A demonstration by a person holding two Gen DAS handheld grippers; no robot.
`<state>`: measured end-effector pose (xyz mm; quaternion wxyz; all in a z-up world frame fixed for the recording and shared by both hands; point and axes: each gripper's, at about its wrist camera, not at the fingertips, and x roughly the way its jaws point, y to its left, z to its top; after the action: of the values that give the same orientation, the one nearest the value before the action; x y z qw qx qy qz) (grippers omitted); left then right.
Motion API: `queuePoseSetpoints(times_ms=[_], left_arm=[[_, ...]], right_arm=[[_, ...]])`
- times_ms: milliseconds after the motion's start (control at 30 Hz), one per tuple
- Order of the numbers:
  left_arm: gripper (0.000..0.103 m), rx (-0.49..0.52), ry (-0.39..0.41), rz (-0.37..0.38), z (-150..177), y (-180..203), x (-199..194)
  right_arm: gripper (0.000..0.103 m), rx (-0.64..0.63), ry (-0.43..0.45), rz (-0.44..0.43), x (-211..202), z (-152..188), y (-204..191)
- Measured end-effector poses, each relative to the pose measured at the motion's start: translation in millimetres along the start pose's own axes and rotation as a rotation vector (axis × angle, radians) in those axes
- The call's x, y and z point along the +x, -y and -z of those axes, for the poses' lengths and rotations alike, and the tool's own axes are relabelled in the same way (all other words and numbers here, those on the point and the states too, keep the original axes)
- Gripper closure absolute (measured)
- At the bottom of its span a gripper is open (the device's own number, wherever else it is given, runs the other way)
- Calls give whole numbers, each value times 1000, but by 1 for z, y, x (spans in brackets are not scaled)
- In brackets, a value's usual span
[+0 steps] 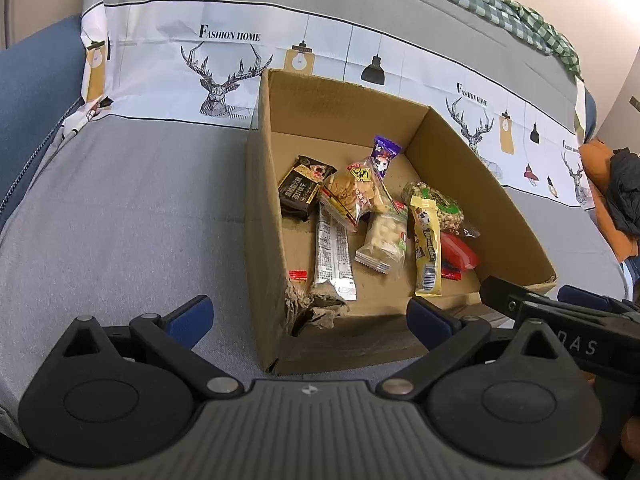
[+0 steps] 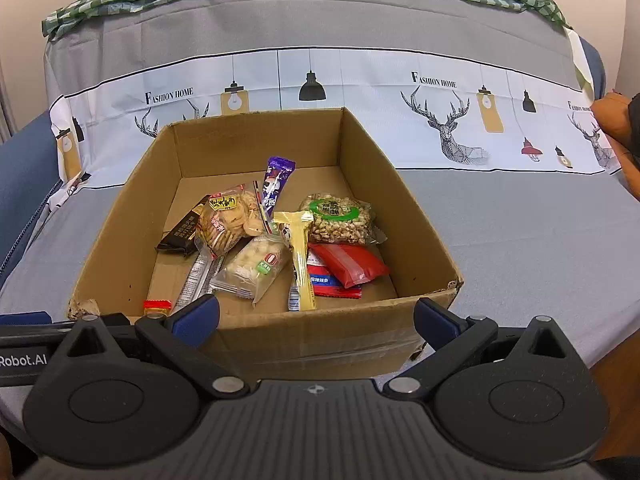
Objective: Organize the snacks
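The snacks [image 2: 276, 240] lie heaped on the floor of the open cardboard box [image 2: 416, 236], which sits on the grey bed cover [image 2: 520, 232]. Both left tongs [image 1: 308, 312] and right tongs [image 2: 316, 316] hover at its near wall, spread wide and empty, seemingly finished.

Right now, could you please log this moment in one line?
left gripper: open, empty | right gripper: open, empty | snacks: in cardboard box

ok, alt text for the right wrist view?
An open cardboard box on a grey printed bedspread holds a loose pile of snack packets, including a red packet and a purple stick. The open, empty right gripper sits at the box's near wall.
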<state>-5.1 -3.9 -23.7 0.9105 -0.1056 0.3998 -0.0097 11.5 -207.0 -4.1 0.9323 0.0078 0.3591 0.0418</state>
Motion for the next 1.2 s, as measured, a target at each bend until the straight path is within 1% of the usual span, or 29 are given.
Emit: queuePoseSetpoints(times_ms=[1200], left_arm=[[0,-6,-5,8,2,-1,3]], right_arm=[[1,6,-4,1,3,-1,-1]])
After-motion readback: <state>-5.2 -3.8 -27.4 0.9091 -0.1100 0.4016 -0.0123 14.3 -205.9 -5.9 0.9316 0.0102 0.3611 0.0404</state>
